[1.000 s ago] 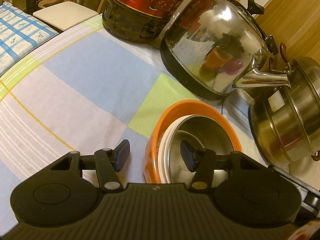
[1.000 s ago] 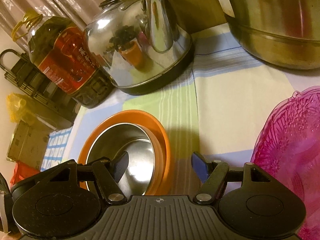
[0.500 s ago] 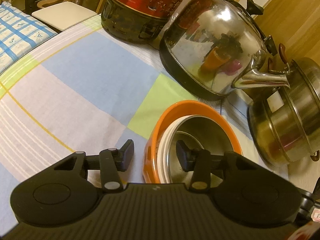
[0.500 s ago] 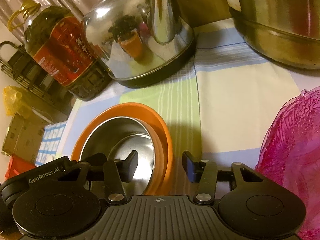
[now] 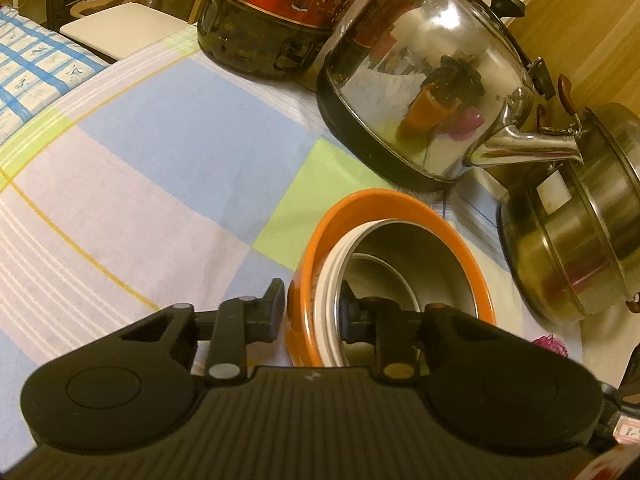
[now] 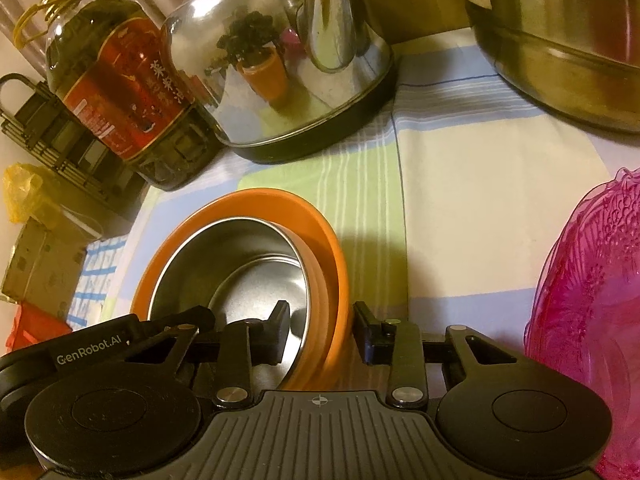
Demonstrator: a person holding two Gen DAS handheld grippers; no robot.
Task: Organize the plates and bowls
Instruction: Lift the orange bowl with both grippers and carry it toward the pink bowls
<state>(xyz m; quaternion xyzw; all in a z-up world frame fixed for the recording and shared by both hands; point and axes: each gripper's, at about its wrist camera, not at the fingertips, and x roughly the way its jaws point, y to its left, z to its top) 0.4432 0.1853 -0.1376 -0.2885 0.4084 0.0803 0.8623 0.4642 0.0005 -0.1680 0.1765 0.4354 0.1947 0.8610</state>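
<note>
Orange bowl on the checked cloth of the surface, just in front of the kettle. Nested inside it: a white bowl, only its rim showing, then a steel bowl. Pink plate lies apart, to the right.

Handling, as judged:
- Stack is rigid; nothing here will flex under a pinch.
- Steel is likely light and slick. White one, if ceramic, adds weight and could chip.
- Orange looks like plastic or melamine, smooth, wall thick enough to pinch.
- Nested bowls may slide against one another if tilted; keep the stack level.
- Best hold is across the rim wall, one finger inside, one outside, on opposite sides of the stack.

Left hand-held gripper: narrow gap, straddling the near-left rim. Outer finger is at the orange wall, inner finger inside the steel bowl. Contact looks made on both sides, so it appears clamped across all three rims.

Right hand-held gripper: also narrow, over the near-right rim, left finger in the steel bowl, right finger outside the orange wall. Whether the outer pad touches, cannot tell.
</note>
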